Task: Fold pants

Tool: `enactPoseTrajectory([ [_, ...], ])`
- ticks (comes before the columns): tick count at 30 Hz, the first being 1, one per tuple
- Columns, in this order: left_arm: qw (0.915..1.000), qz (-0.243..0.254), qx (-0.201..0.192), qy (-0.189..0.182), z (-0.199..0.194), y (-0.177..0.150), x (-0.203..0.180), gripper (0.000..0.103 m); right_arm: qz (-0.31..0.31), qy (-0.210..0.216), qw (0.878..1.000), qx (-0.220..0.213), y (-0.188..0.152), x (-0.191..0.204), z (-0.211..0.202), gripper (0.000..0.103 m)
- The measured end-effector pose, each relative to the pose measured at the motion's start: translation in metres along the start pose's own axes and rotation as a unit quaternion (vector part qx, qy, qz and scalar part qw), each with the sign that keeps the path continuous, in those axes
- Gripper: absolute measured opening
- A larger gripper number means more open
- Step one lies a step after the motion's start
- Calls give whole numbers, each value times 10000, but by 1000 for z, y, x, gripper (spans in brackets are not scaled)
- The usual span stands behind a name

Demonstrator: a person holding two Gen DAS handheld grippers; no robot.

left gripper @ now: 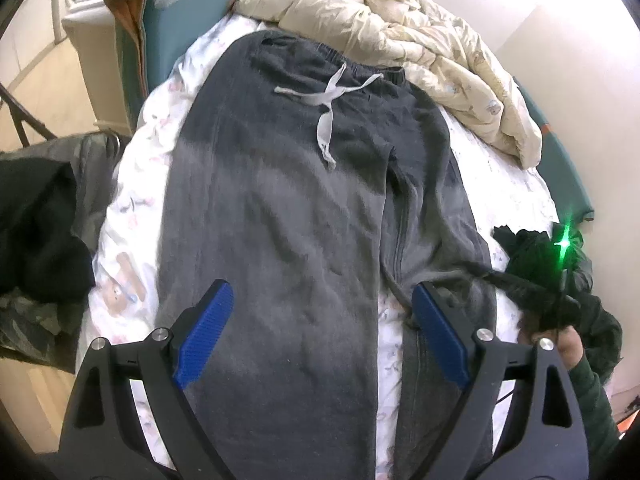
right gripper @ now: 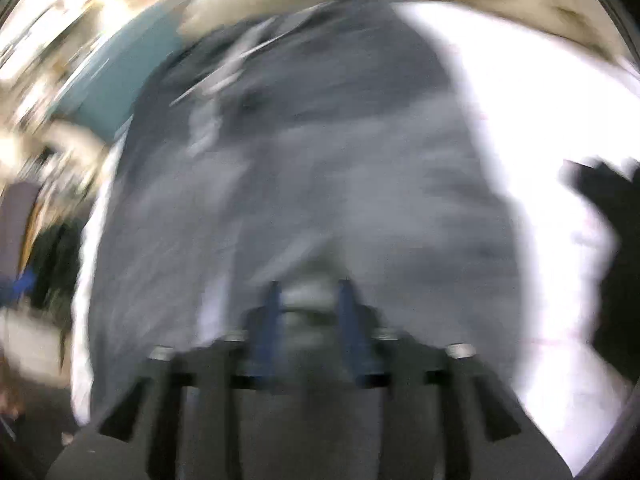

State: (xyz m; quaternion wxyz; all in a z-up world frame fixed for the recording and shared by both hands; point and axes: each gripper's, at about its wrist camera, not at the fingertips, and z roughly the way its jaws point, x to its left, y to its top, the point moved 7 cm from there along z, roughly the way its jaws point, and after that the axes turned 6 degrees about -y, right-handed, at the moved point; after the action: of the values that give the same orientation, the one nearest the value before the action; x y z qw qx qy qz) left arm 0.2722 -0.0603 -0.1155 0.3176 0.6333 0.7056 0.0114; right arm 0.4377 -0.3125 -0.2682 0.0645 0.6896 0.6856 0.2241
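Note:
Dark grey sweatpants (left gripper: 304,208) lie flat on the bed, waistband and white drawstring (left gripper: 328,108) at the far end, legs running toward me. My left gripper (left gripper: 322,286) hovers open above the left leg, its blue pads (left gripper: 208,320) wide apart with nothing between them. The right wrist view is heavily blurred. There the pants (right gripper: 320,168) fill the middle, and my right gripper (right gripper: 309,286) stands over them with its blue pads (right gripper: 272,312) partly apart, open. Grey cloth shows in the gap, though I cannot tell whether it touches the pads. A hand in a green sleeve (left gripper: 588,392) holds that gripper at the right.
A crumpled cream duvet (left gripper: 432,52) lies along the far right of the white patterned sheet (left gripper: 132,208). Dark clothes (left gripper: 36,232) are piled left of the bed, and a black garment (right gripper: 612,280) lies on the right. A teal upright panel (left gripper: 168,28) stands at the far left.

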Motion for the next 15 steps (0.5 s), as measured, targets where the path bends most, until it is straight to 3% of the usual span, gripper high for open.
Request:
enactPoseTrajectory([
  [1, 10000, 9, 9, 7, 1, -1, 0, 89, 337, -501, 9981, -145, -2, -39, -1, 58],
  [3, 9999, 96, -14, 68, 2, -1, -1, 89, 713, -1113, 9912, -64, -8, -86, 1, 58],
  [5, 9997, 189, -33, 140, 4, -2, -2, 89, 909, -981, 9904, 343, -20, -105, 17, 56],
  [6, 9997, 205, -25, 162, 5, -3, -2, 89, 892, -826, 9903, 677, -30, -108, 31, 49],
  [7, 9996, 206, -6, 176, 7, -3, -1, 89, 736, -777, 9915, 740, -36, -107, 35, 19],
  [8, 9996, 200, 7, 193, 7, -4, 0, 89, 539, -655, 9939, 709, -36, -103, 33, 4],
  [9, 9996, 202, -1, 211, 8, -4, 1, 89, 461, -626, 9944, 709, -36, -101, 27, 4],
  [12, 9990, 297, -60, 334, 8, -3, 4, 89, 756, -1285, 9860, 742, -45, -139, 23, 4],
  [15, 9989, 264, -104, 371, 6, 0, 9, 89, 430, -1359, 9861, 856, -48, -128, 23, 15],
])
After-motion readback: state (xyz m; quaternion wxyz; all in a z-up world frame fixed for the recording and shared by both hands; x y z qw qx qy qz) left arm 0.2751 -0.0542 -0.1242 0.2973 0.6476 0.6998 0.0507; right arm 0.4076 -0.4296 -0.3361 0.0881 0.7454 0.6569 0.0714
